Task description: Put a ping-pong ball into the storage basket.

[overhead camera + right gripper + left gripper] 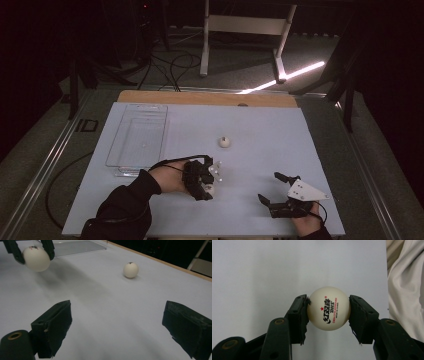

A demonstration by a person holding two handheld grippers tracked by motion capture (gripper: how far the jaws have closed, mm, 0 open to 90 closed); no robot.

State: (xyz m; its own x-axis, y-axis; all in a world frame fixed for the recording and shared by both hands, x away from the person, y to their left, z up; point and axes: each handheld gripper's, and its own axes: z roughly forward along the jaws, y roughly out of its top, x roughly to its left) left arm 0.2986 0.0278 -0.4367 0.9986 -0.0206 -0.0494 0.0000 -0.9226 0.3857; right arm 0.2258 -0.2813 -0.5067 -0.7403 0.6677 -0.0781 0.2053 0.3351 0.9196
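Left gripper view, white ball (328, 308) clamped between jaws, off the table

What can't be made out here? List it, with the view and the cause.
- Held ball, high view: mostly covered by the left gripper.
- Second ball, high view: its dark mark is too small to read; in the right gripper view it faces away.
- Clear tray, right gripper view: cut off by the top edge.
- Right gripper, right gripper view: the bottom edge crops it.
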